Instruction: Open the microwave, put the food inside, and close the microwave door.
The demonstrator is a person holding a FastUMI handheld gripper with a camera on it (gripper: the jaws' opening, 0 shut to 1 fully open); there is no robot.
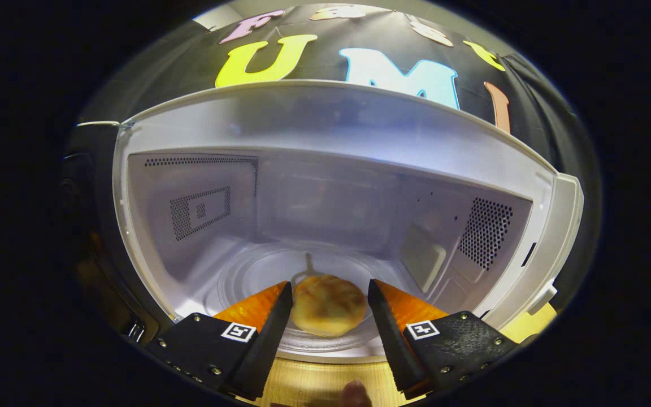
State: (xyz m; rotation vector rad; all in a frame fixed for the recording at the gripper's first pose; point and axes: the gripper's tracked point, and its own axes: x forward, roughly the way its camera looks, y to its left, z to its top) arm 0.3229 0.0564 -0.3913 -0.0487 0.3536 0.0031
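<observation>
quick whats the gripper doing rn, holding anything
gripper: fingers spread either side of the bun on the microwave turntable; whether they press on it cannot be told.

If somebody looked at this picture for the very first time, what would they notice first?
Probably the round golden-brown bun, sitting between the gripper jaws, which stand open on either side of it. It rests on the clear glass turntable inside the white microwave, whose cavity opens wide just beyond the jaws. After that, the dotted vent grille on the right inner wall catches the eye.

No readable text, only coded square markers.
</observation>
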